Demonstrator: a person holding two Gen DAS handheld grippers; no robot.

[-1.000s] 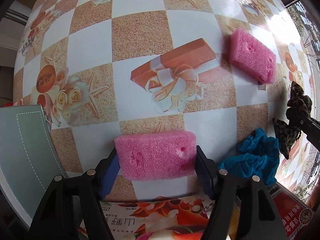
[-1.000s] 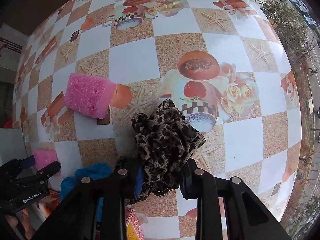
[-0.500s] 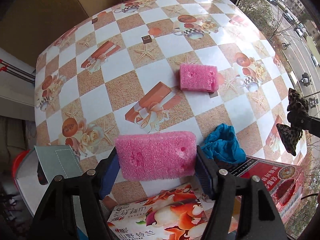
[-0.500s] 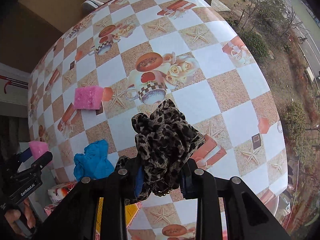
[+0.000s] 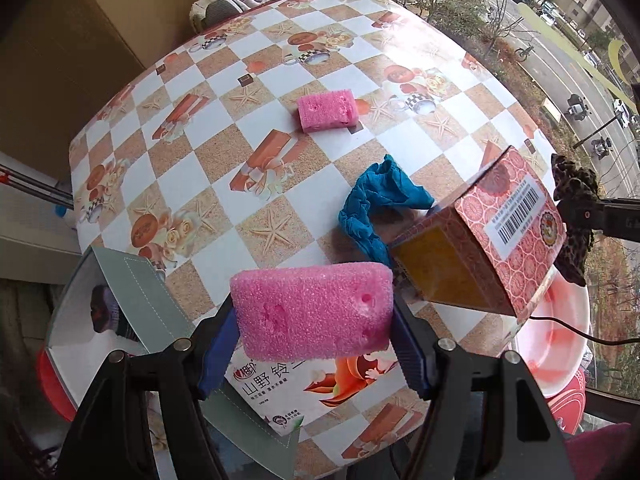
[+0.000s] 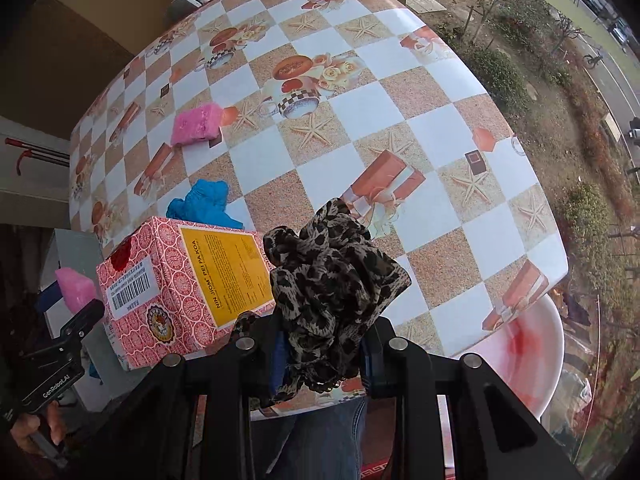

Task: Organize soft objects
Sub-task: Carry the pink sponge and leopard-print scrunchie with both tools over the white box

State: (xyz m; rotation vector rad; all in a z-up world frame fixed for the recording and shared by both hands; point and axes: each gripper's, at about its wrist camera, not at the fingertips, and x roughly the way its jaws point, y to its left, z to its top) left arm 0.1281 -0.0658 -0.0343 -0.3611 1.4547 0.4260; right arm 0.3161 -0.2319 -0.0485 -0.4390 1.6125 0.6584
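Left gripper [image 5: 314, 338]: fingers clamp pink sponge [image 5: 312, 314] | right gripper [image 6: 322, 354]: fingers pinch leopard scrunchie [image 6: 332, 280] | blue cloth [image 5: 374, 204] at 1 o'clock on surface [image 5: 192, 184]

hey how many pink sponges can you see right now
2. One sponge is clamped in the left gripper, lifted above the table. The other sponge lies on the table farther back. More could be hidden behind the boxes.
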